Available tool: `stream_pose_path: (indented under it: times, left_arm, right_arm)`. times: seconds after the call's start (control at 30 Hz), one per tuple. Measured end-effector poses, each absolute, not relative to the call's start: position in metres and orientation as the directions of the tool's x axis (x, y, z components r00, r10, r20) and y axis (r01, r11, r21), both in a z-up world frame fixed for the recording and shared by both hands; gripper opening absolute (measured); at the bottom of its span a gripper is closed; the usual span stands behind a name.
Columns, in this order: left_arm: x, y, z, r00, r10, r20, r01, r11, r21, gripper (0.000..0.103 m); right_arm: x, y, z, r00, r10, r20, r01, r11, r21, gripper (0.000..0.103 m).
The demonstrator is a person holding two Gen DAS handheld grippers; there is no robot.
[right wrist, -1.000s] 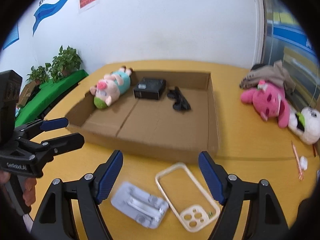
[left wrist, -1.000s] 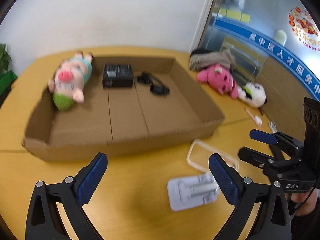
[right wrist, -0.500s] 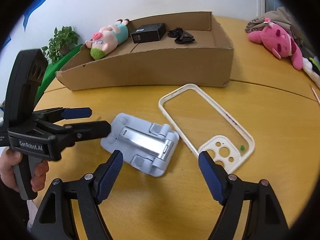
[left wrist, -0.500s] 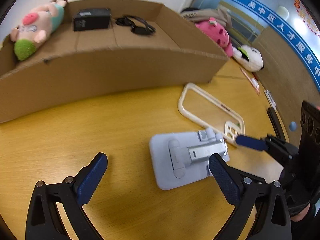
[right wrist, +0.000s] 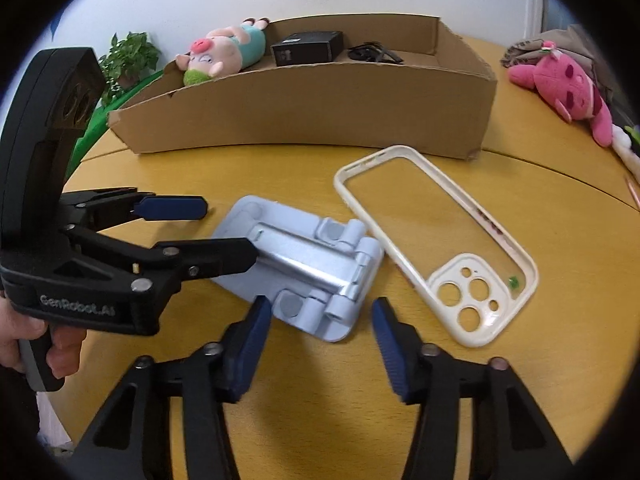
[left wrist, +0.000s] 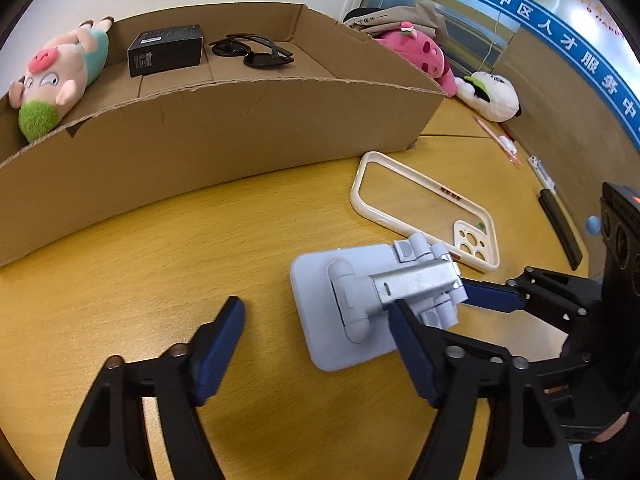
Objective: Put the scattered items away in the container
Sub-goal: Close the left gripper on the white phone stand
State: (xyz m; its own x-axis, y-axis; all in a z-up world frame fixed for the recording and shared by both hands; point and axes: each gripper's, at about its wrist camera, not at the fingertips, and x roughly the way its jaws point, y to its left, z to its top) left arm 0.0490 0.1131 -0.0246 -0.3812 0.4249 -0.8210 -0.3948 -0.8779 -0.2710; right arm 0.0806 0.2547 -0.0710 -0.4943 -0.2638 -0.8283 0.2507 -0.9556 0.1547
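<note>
**Left wrist view: both grippers closing around the folded phone stand**

Left wrist camera shows a pale blue folding phone stand [left wrist: 352, 312] lying flat on the yellow wooden table [left wrist: 160, 264], in front of the cardboard box [left wrist: 200, 136] and outside it. The left gripper [left wrist: 316, 340] sits low over the stand with its jaws closing. The right-hand pad overlaps the stand's hinge end, while the left-hand pad is clear of it over bare table, so the stand is not yet clamped.

From the right wrist camera, the right gripper [right wrist: 320, 328] also has its jaws closing, with the near corner of the stand [right wrist: 304, 264] between the blue pads; neither pad visibly presses on it. The left gripper [right wrist: 224, 228] reaches in from the left of that view, one finger lying over the stand's far side.

Just beside the stand, apart from it, lies a cream phone case [right wrist: 440, 248] with its camera cut-outs toward the near edge.

Inside the box are a plush pig [left wrist: 60, 76], a black carton [left wrist: 164, 50] and dark sunglasses [left wrist: 256, 54]. Beyond the box's right end rest a pink plush toy [left wrist: 420, 56] and a white plush toy [left wrist: 490, 96] on the table, with a potted plant [right wrist: 128, 56] off to the far left.
</note>
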Motion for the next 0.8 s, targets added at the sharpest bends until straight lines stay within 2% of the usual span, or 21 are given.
stream_pose_path:
  times: [0.03,0.1,0.27,0.53,0.8]
  left_arm:
    - [0.05,0.112,-0.025,-0.377,0.437,-0.817,-0.396,-0.873,-0.284,0.065]
    - [0.05,0.111,-0.026,-0.354,0.477,-0.805,-0.405,-0.853,-0.328,0.048]
    - [0.054,0.108,-0.026,-0.351,0.473,-0.808,-0.398,-0.856,-0.329,0.038]
    - [0.057,0.099,-0.022,-0.356,0.49,-0.795,-0.368,-0.856,-0.363,0.037]
    - [0.065,0.072,0.013,-0.45,0.471,-0.758,-0.338,-0.876,-0.344,0.037]
  right_arm:
    - [0.08,0.254,-0.071,-0.496,-0.261,-0.828,0.245,-0.957,0.155,0.045]
    - [0.078,0.252,-0.072,-0.499,-0.261,-0.826,0.242,-0.957,0.156,0.044]
    - [0.077,0.251,-0.071,-0.506,-0.26,-0.822,0.222,-0.961,0.167,0.044]
    - [0.08,0.249,-0.067,-0.517,-0.278,-0.81,0.221,-0.957,0.187,0.044]
    - [0.081,0.234,-0.041,-0.557,-0.308,-0.771,0.269,-0.945,0.183,0.043]
